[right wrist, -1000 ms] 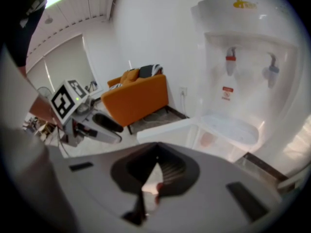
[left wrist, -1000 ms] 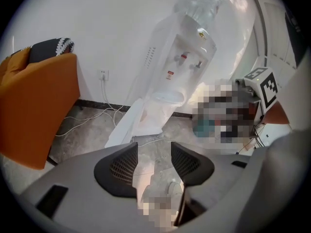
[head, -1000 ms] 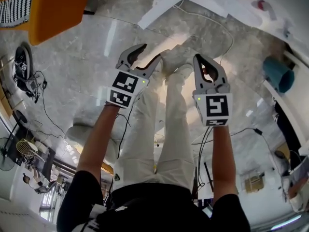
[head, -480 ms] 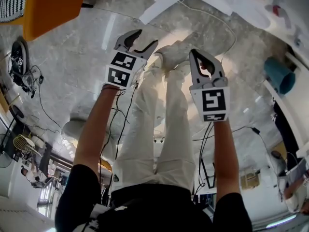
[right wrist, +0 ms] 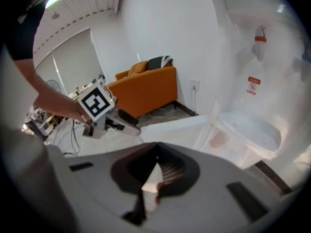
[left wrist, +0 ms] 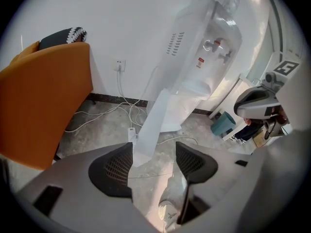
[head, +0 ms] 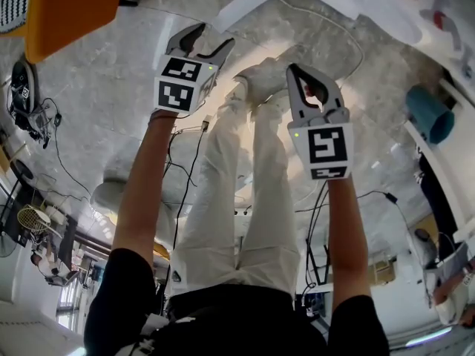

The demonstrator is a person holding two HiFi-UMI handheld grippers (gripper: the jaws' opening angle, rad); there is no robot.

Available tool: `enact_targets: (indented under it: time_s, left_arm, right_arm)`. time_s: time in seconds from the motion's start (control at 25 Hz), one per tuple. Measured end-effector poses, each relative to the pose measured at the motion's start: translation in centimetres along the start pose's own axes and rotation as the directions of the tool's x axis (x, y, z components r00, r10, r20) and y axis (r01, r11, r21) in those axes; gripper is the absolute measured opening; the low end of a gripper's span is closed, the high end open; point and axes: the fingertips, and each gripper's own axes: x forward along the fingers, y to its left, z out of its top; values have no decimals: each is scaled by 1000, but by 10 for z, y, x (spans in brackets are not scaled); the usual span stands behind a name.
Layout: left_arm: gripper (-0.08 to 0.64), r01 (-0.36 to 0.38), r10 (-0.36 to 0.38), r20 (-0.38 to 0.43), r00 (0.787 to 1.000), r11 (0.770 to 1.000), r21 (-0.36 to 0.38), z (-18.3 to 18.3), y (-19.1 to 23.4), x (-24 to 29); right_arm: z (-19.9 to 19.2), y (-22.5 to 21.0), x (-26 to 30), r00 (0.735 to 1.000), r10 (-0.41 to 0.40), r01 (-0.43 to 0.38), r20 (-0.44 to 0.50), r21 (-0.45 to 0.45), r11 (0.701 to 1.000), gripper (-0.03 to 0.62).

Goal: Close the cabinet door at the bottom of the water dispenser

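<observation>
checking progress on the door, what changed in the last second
The left gripper moved forward toward the open cabinet door, its jaws opening with nothing between them. The right gripper edged forward slightly. Unchanged: the door hangs open, the right jaws stay shut, nothing is held.

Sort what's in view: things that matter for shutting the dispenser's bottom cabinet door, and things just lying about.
For the job:
water dispenser
its open cabinet door
left gripper, jaws opening with nothing between them
right gripper, shut

Lying about:
orange armchair
teal bin
power strip
cables
</observation>
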Motion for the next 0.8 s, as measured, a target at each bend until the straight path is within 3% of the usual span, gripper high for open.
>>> enact_targets:
  time_s: [0.4,0.8]
  left_arm:
    - [279,-28,35,-62,997,994,110,-7,14,35]
    - [279,-5,14,-86,996,995,104,-12,3,41]
  right_arm:
    - [-8,-2,8,1000,-1,1,-16,12,1000,34]
    - [-15,-4,10,1000,-1,1,-24,15,1000,34]
